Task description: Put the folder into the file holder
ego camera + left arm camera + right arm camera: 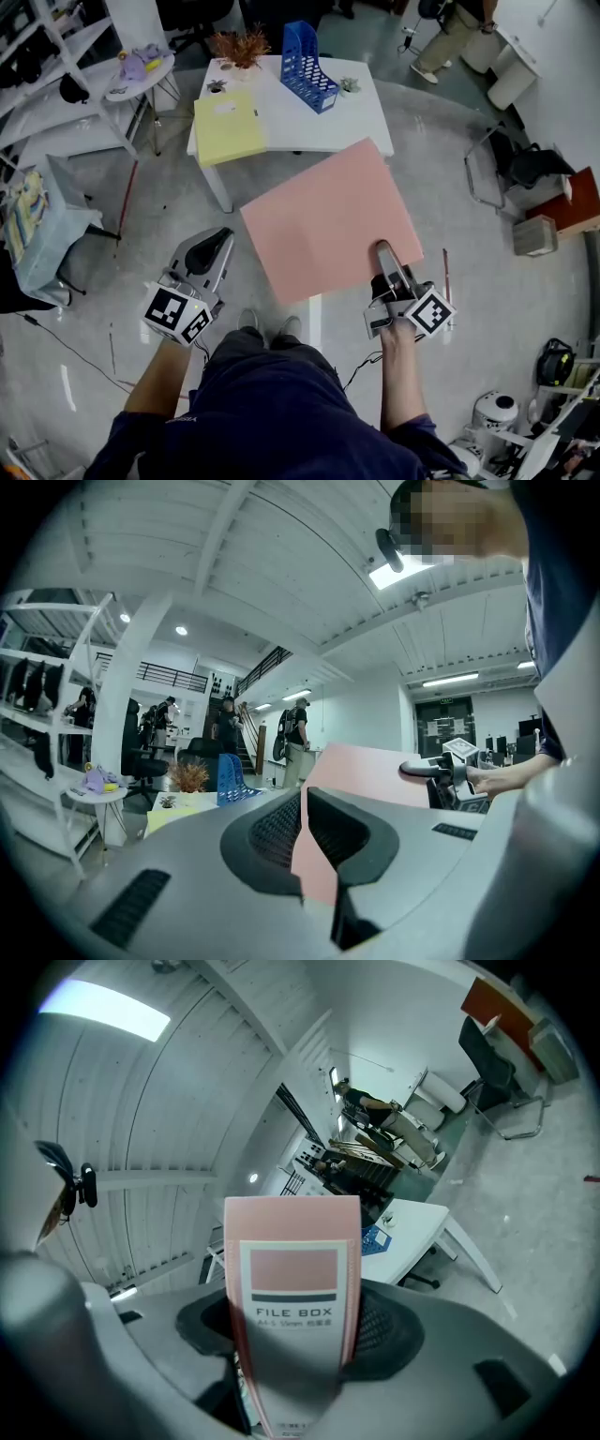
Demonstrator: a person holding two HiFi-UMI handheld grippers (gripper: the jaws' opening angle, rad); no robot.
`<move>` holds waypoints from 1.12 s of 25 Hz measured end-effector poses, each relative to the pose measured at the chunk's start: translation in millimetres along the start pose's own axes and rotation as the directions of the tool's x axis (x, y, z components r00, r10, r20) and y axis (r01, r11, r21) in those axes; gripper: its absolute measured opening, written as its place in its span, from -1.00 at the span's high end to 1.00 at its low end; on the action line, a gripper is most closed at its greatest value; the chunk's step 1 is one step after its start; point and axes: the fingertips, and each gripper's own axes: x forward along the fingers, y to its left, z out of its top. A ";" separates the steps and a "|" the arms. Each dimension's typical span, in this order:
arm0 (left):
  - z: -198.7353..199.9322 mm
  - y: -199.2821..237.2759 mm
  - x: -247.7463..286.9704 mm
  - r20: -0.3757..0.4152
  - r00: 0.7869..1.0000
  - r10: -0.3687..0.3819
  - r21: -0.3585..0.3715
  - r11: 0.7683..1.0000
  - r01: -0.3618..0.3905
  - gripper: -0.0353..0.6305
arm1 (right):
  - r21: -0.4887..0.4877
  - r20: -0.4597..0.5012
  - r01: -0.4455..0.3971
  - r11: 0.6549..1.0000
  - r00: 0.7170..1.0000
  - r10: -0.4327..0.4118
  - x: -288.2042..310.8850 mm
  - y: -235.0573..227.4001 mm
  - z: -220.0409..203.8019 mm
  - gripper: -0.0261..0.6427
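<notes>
The right gripper (383,253) is pinching the folder (323,211) by its spine, holding it level; the left gripper (217,243) is hovering beside it, jaws seemingly slightly apart, empty.

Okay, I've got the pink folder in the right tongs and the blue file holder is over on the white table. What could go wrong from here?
1. Only the right tongs grip the pink folder, by its near edge. Most of it sticks out unsupported, so it may sag or slip.
2. The blue file holder stands loose near the white table's far edge, beside a dried plant. A clumsy entry could push or tip it.
</notes>
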 end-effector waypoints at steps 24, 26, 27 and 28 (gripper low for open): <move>-3.8 -33.0 32.8 -0.008 0.999 0.043 0.001 0.999 -0.043 0.76 | 0.009 -0.033 -0.028 1.000 0.999 0.029 -11.0 -34.7 26.0 0.08; -3.2 -33.3 36.0 -0.007 0.999 0.043 0.000 0.999 -0.043 0.76 | 0.008 -0.035 -0.028 1.000 0.999 0.028 -10.1 -36.8 27.8 0.08; -3.4 -33.0 37.7 -0.006 0.999 0.043 0.000 0.999 -0.043 0.76 | 0.008 -0.036 -0.026 1.000 0.999 0.026 -9.5 -38.6 28.1 0.08; -3.5 -32.3 39.5 -0.004 0.999 0.043 0.000 0.999 -0.043 0.76 | 0.010 -0.037 -0.022 1.000 0.999 0.022 -8.7 -40.8 28.4 0.08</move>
